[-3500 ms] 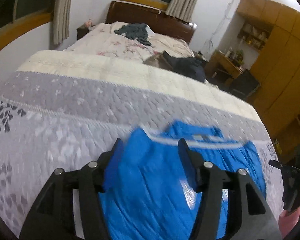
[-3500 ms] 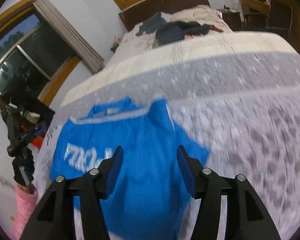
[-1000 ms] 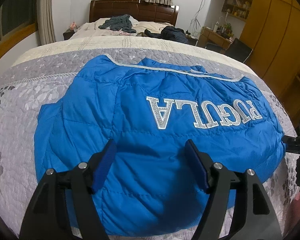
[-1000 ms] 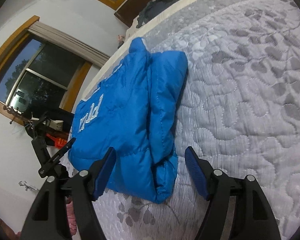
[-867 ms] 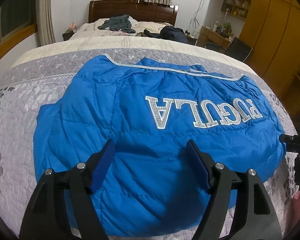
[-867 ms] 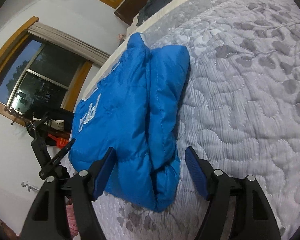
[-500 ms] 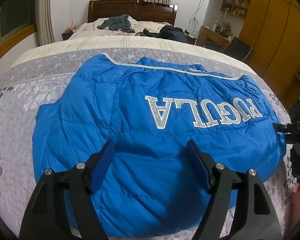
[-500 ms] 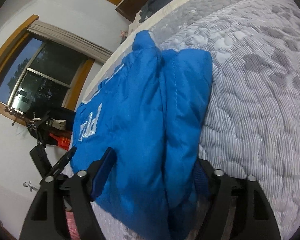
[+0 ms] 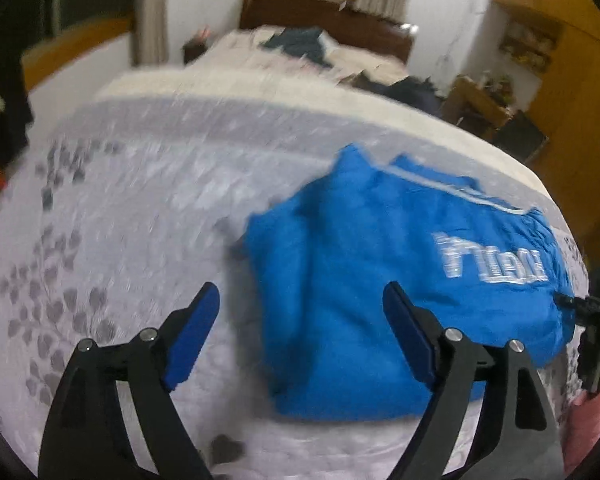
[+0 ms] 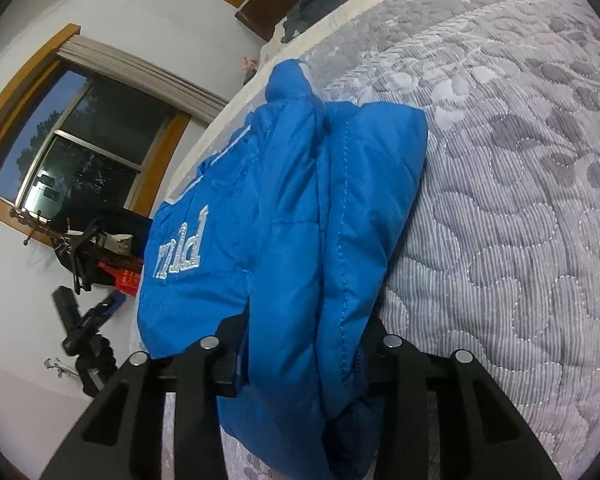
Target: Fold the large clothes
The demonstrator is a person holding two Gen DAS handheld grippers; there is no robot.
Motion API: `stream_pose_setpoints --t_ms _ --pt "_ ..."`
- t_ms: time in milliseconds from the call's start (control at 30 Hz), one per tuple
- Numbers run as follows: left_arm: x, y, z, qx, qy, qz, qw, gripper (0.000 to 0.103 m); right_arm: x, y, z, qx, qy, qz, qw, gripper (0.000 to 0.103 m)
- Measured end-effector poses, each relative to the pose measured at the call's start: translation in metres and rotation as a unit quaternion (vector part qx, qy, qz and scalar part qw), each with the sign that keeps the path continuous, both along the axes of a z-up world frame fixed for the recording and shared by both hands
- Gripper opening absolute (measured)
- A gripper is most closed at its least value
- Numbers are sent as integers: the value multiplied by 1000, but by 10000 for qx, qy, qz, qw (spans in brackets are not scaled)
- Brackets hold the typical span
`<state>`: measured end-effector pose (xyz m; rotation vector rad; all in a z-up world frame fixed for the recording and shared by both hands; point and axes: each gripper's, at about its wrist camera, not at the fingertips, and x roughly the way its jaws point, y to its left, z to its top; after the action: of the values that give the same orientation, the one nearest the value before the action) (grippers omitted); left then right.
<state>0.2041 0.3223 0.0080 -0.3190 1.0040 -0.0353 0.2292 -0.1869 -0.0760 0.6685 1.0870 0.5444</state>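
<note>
The blue padded jacket [image 9: 384,280] lies folded on the grey quilted bedspread [image 9: 132,208], filling the centre and right of the left wrist view, with silver lettering [image 9: 492,266] toward its right edge and a pale trim line along its far edge. In the right wrist view the jacket [image 10: 300,216] rises from the bottom centre toward the upper middle of the frame, a folded layer lying along its right side. The right gripper [image 10: 300,356] sits at the bottom centre there, its fingers pinching a thick bunch of the jacket's near edge, the blue fabric hiding the pads. The left gripper [image 9: 300,320] holds nothing: its blue-padded fingers [image 9: 196,332] are spread wide in the lower part of its frame, above the bedspread and the jacket's left edge. Dark clothes [image 9: 300,44] lie on a further bed at the top centre, and wooden cabinets [image 9: 572,80] fill the upper right.
</note>
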Motion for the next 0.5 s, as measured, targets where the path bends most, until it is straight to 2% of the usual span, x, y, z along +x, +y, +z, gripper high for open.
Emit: stream_pose_setpoints --t_ms 133,267,400,467,500 --pt "10 14 -28 -752 249 -222 9966 82 -1 -4 -1 -6 41 -19 10000 42" --pt "27 9 -51 -1189 388 -402 9913 82 0 -3 -1 -10 84 -20 10000 43" --pt "42 2 -65 -1931 411 -559 9787 82 2 -1 -2 -8 92 -8 10000 45" --pt "50 -3 -71 -2095 437 -586 9751 82 5 0 -2 -6 108 -4 9999 47" --pt "52 -6 -71 -2040 406 -555 9766 81 6 1 -2 -11 113 -5 9999 47"
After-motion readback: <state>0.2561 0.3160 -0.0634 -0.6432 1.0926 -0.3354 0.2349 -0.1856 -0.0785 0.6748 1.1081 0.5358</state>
